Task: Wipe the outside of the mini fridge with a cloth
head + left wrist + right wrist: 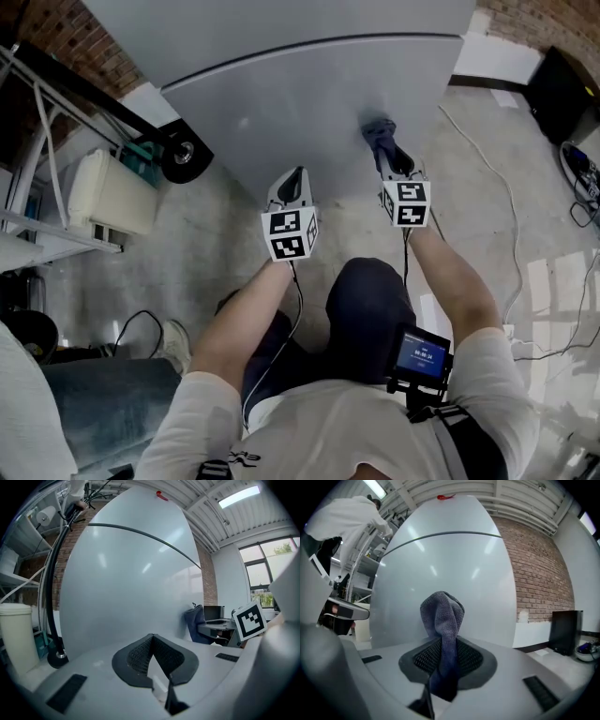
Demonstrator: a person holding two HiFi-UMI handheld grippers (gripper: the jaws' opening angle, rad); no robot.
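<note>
Right gripper (394,161) clamped tight on grey-blue cloth (442,613). Cloth bunched ahead of jaws, against grey front of mini fridge (309,103). Left gripper (294,185): jaws together, nothing held, near same panel, beside right gripper.

- The head view looks steeply down from over the person's head, taking in the left gripper (296,176), the right gripper (389,155) and the mini fridge (309,103) beyond them.
- The left gripper view rides low, facing the fridge's grey face from close by.
- The right gripper view faces that same face, just as near.
- All three share it; the left gripper view also catches the cloth (194,620) at its right.
</note>
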